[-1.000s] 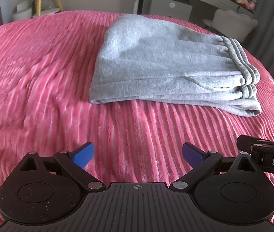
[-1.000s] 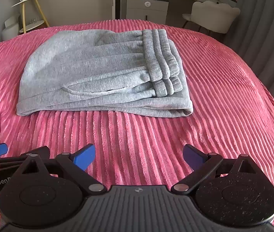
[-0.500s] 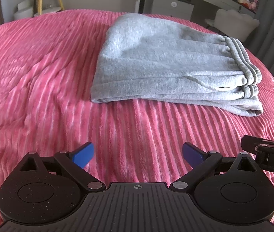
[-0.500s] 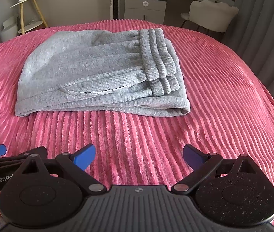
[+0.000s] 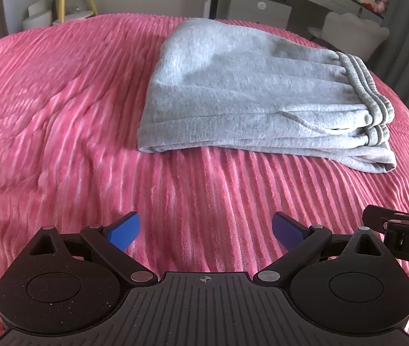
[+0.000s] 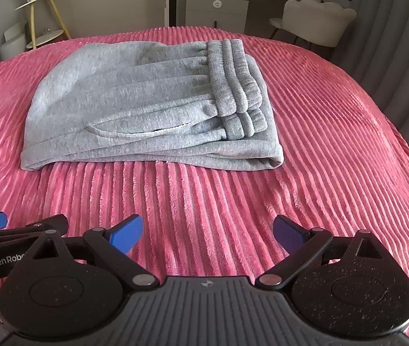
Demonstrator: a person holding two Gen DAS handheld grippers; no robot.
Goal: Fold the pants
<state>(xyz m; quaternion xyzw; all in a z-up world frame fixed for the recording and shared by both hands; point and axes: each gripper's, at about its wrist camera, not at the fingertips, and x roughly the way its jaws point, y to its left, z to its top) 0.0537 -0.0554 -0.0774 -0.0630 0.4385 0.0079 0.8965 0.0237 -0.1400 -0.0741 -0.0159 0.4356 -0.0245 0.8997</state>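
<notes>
Nearest, the left gripper and right gripper hang side by side over the pink bed, both spread wide and empty. Well beyond them the grey pants lie in a compact folded stack, waistband on top; folding looks essentially finished, with little left

Both wrist cams low over bedspread, facing fwd; share folded pants, L/R offset.

Left tongs and right tongs side by side, both wide apart, empty.
</notes>
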